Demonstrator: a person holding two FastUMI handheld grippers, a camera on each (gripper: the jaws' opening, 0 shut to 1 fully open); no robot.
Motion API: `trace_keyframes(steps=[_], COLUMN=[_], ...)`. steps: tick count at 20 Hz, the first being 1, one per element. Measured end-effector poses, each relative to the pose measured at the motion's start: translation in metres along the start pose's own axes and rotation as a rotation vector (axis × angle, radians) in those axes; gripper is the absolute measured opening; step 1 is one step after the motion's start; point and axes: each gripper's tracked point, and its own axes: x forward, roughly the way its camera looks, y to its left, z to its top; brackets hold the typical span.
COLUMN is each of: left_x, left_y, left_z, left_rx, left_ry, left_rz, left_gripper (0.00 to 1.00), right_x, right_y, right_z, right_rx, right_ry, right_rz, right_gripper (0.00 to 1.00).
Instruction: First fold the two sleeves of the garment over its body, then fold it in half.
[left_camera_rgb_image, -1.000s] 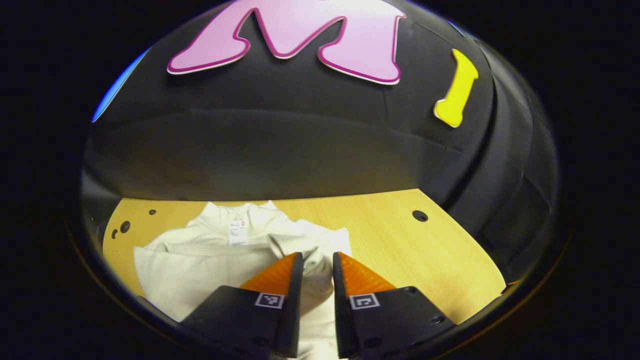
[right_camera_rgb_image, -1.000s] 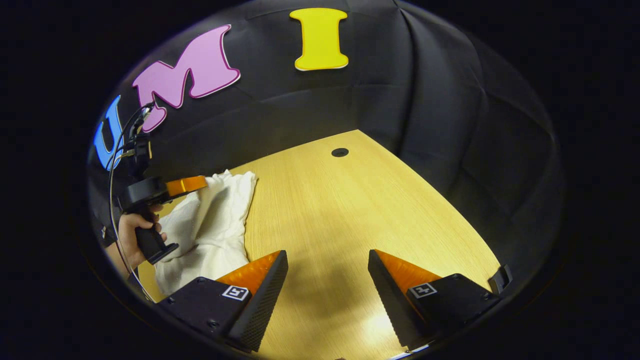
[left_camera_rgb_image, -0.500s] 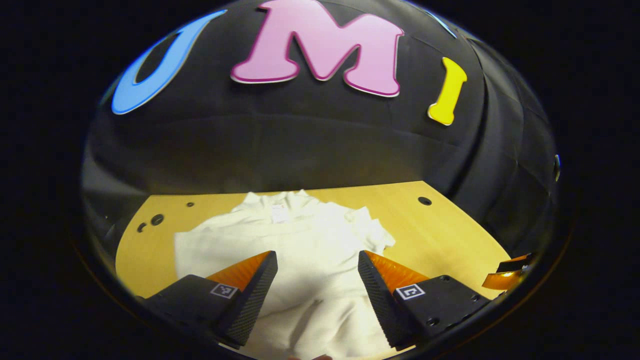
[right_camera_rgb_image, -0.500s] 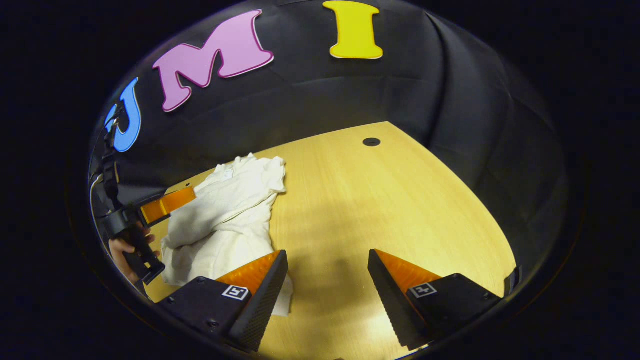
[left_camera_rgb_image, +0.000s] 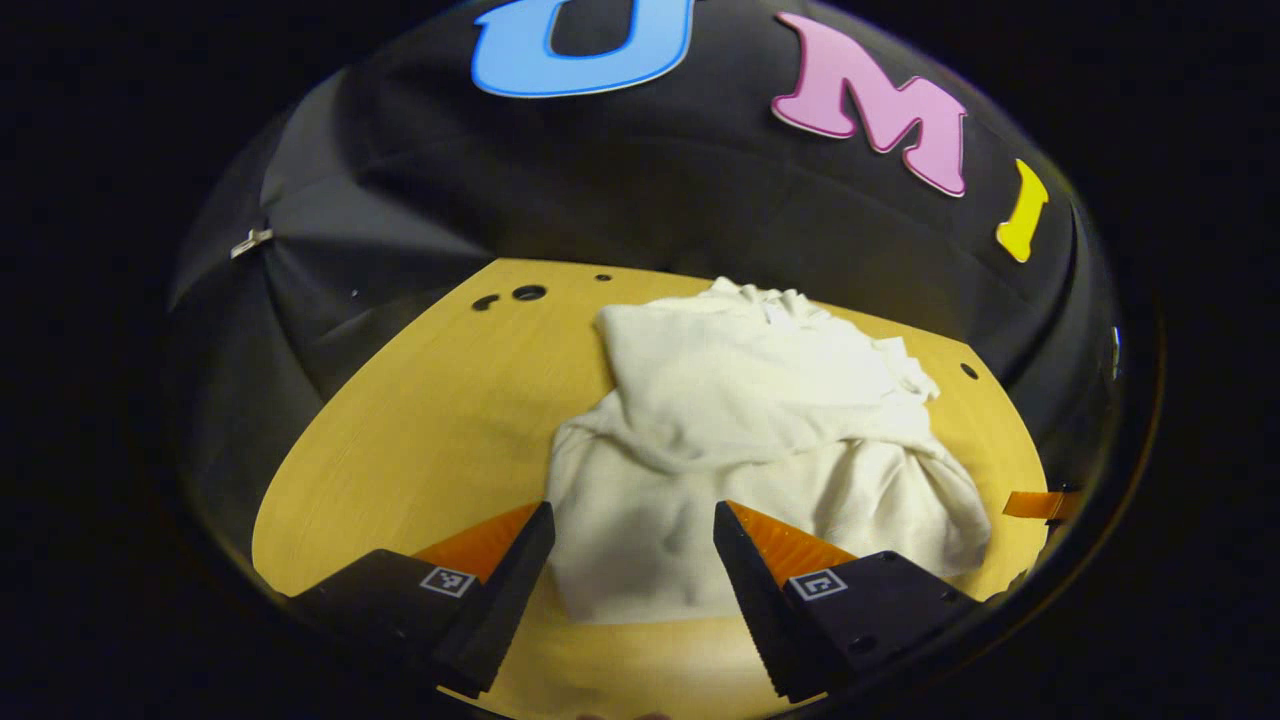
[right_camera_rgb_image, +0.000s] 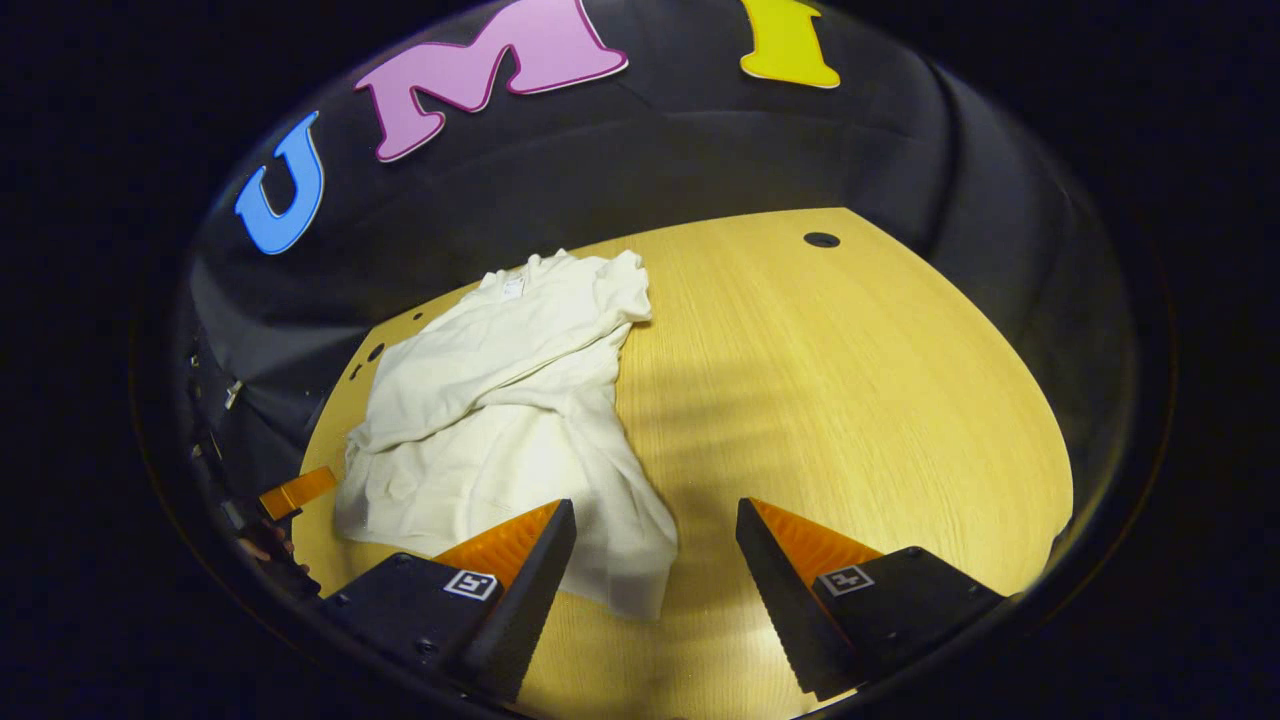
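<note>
Cream garment (left_camera_rgb_image: 760, 440) lies on the counter (left_camera_rgb_image: 440, 420), sleeves folded; both my fingers (left_camera_rgb_image: 530, 560) stand apart, empty; next, grip the hem and halve.

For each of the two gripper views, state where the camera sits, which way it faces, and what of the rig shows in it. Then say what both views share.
Left gripper view: rides the left gripper, looks forward over its open fingers at the white garment on the wooden table.
Right gripper view: rides the right gripper, fingers open, facing table and garment; the other gripper at lower left.
Shared: garment, table, booth wall.
</note>
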Motion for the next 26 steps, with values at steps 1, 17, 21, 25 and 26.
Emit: trace_keyframes(steps=[1, 17, 21, 25, 26], left_x=[-0.001, 0.023, 0.023, 0.020, 0.020], left_y=[0.009, 0.009, -0.005, -0.022, -0.022], left_z=[-0.008, -0.056, -0.058, -0.060, -0.059], left_rx=[-0.003, 0.106, 0.125, 0.110, 0.118], left_ry=[0.013, 0.151, 0.146, 0.129, 0.123], left_rz=[0.013, -0.007, -0.028, -0.036, -0.028], left_gripper=[0.98, 1.00, 0.76, 0.36, 0.19], right_x=[0.004, 0.043, 0.045, 0.044, 0.045], right_y=[0.003, 0.023, 0.029, 0.044, 0.049], right_z=[-0.006, -0.041, -0.048, -0.054, -0.054], right_rx=[-0.004, -0.068, -0.139, -0.152, -0.149], right_ry=[0.013, 0.091, 0.086, 0.102, 0.110], right_rz=[0.003, -0.034, -0.058, 0.002, 0.037], right_gripper=[0.99, 0.98, 0.67, 0.27, 0.16])
